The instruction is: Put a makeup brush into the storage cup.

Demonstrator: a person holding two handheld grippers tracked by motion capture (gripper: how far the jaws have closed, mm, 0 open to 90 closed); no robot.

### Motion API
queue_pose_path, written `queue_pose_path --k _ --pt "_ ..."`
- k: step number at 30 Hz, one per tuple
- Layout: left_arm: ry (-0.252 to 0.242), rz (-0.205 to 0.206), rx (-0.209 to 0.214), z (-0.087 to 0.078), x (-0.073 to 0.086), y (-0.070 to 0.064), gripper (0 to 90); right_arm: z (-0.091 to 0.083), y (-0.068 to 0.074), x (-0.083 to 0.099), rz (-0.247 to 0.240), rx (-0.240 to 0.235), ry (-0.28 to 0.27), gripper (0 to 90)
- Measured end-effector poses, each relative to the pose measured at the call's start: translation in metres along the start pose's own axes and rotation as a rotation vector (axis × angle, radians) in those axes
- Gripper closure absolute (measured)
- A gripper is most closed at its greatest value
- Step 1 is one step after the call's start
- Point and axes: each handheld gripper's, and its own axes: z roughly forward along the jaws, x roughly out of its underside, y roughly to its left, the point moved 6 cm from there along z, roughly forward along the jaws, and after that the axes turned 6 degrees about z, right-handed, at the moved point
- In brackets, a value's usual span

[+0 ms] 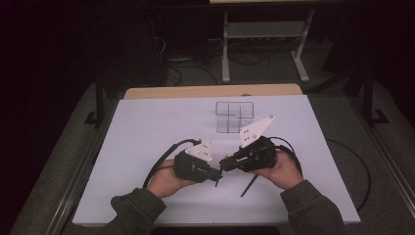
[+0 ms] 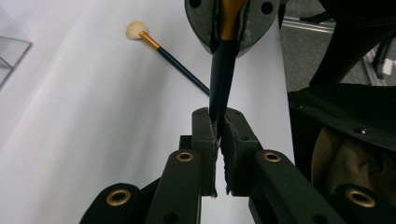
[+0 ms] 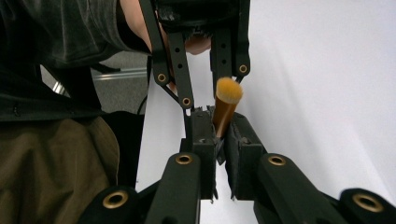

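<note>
A makeup brush with a dark handle (image 2: 219, 88), gold ferrule (image 3: 223, 114) and orange bristle head (image 3: 229, 90) is held between both grippers above the white table (image 1: 147, 132). My left gripper (image 2: 218, 122) is shut on the handle's tapered end. My right gripper (image 3: 219, 123) is shut on the ferrule just below the bristles. In the high view the left gripper (image 1: 215, 175) and the right gripper (image 1: 226, 161) meet tip to tip near the table's front middle. A second brush (image 2: 175, 63) with a pale head lies flat on the table, just right of the tips (image 1: 249, 185).
A clear plastic organiser (image 1: 234, 116) with several compartments stands at the back middle of the table; its corner shows in the left gripper view (image 2: 11, 51). Cables (image 1: 161, 164) trail from both grippers. Dark floor and a metal table frame (image 1: 264, 29) lie beyond.
</note>
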Motion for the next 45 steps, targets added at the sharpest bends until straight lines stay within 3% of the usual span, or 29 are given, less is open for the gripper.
queue_pose_path --k 8,16,26,29,39,41,45 --pt "-0.036 -0.029 -0.005 0.0 -0.002 0.001 84.3 -0.001 0.0 0.004 0.024 0.015 -0.086 76.4" --pt "-0.051 -0.05 -0.017 -0.001 -0.003 0.002 84.3 -0.002 -0.002 0.004 0.036 0.021 -0.116 77.8" --pt "-0.044 -0.042 -0.028 0.001 -0.002 0.002 82.5 0.0 -0.002 0.003 0.037 0.008 -0.082 82.6" --pt "-0.032 -0.031 -0.045 -0.001 -0.001 0.002 78.9 0.0 -0.004 0.004 0.036 0.025 -0.048 82.5" --pt "-0.065 -0.057 -0.077 -0.013 0.003 0.0 73.8 -0.005 -0.013 0.007 0.059 0.047 -0.005 82.6" --pt "-0.056 -0.042 -0.089 -0.016 0.006 0.0 73.3 -0.005 -0.014 0.008 0.065 0.049 -0.001 82.6" --pt "-0.059 -0.059 -0.105 -0.02 0.011 -0.001 71.2 -0.008 -0.019 0.01 0.085 0.053 0.006 82.6"
